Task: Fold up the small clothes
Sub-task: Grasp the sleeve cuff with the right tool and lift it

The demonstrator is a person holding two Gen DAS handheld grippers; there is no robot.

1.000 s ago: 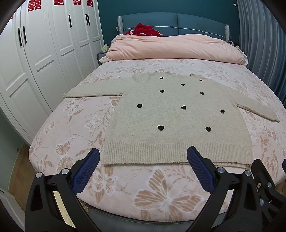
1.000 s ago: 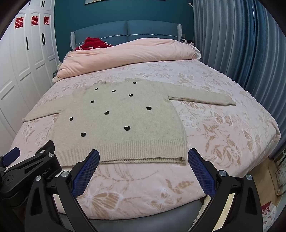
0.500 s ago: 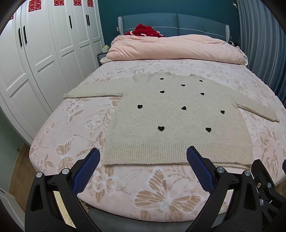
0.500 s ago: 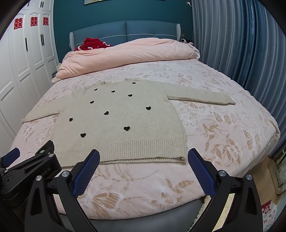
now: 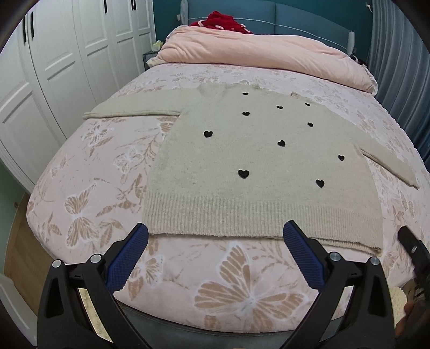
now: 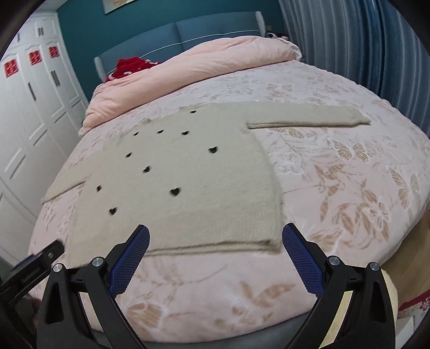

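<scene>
1. One big bed (image 5: 88, 193) fills both views, dressed in a pink cover with butterfly print. It carries everything here, and it is soft underneath, so I judge anything pressed on it will sink a little.

2. Next down in size, the pink quilt (image 5: 268, 56) is bunched across the head of the bed, well apart from the work, with a red garment (image 5: 223, 20) just behind it.

3. Now the task's thing: a beige knitted sweater (image 5: 255, 161) lies flat and face up in the middle of the bed, hem toward us, black hearts dotted over the front. It looks soft, floppy and light, with a fuzzy knit that should not slip. Expect it to drape and stretch if lifted from one point only.

4. Both sleeves are spread out sideways, the left sleeve (image 5: 134, 110) and the right sleeve (image 6: 309, 118) lying flat. A sleeve cuff or a shoulder looks like the sensible first hold for folding inward.

5. The ribbed hem (image 5: 242, 217) is the thicker, firmer edge. Its corners would also give a good pinch.

6. The left tool (image 5: 215, 241) hangs just short of the hem, jaws wide apart, holding nothing.

7. The right tool (image 6: 215, 241) sits near the hem's right corner, likewise gaping and empty. That view is a bit blurred.

8. No containers are in sight, neither basket nor box.
</scene>
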